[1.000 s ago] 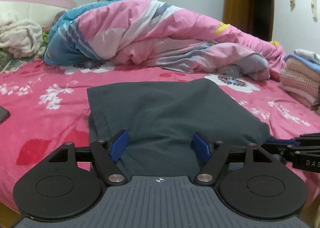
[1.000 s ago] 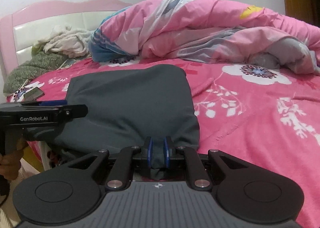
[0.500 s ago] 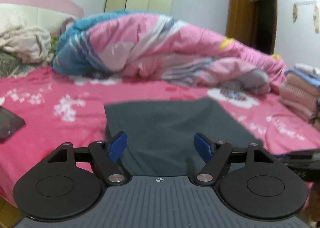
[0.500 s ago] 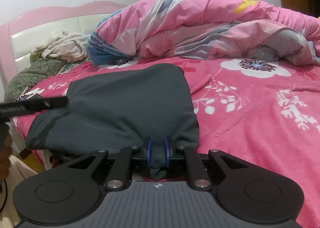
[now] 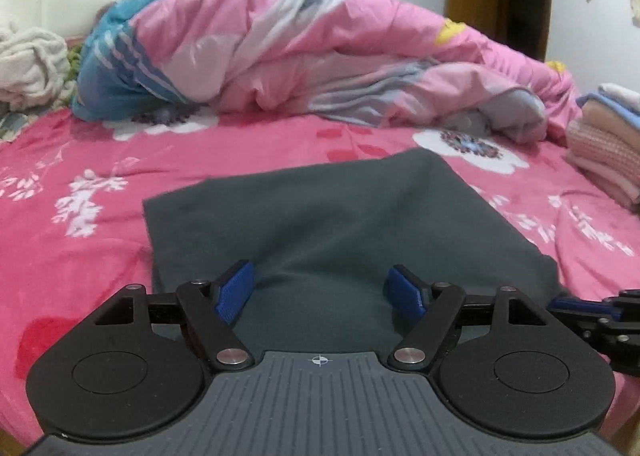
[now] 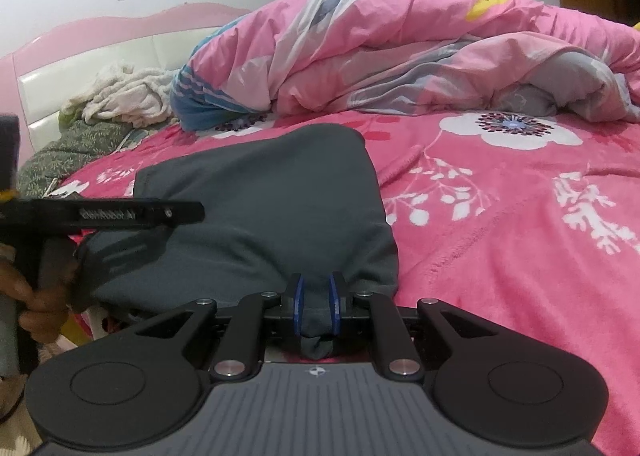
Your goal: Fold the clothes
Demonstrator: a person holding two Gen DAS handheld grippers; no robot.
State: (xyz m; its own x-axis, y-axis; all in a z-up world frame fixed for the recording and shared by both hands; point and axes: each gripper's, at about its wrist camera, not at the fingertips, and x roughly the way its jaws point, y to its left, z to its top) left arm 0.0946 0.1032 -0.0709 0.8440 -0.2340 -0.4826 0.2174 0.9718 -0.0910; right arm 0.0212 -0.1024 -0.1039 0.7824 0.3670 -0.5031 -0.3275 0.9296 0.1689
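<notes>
A dark grey garment [image 5: 336, 216] lies folded flat on the pink floral bed, its near edge at the bed's front edge. My left gripper [image 5: 320, 290] is open, its blue pads [image 5: 234, 292] spread wide over the garment's near edge, holding nothing. My right gripper [image 6: 316, 306] is shut on the garment's near right corner [image 6: 316, 340], which bunches between the blue pads. The garment also shows in the right wrist view [image 6: 264, 212]. The left gripper's body [image 6: 120, 214] appears at the left of the right wrist view, over the garment's left part.
A crumpled pink and blue duvet [image 5: 304, 52] fills the back of the bed. A stack of folded clothes [image 5: 608, 144] sits at the right. A white towel heap [image 6: 120, 96] and a green cloth lie by the pink headboard [image 6: 80, 52]. The bed sheet [image 6: 520, 216] stretches to the right.
The left gripper swung away and came back over the garment's near edge, still open. The right gripper stayed shut on the corner and barely moved.
</notes>
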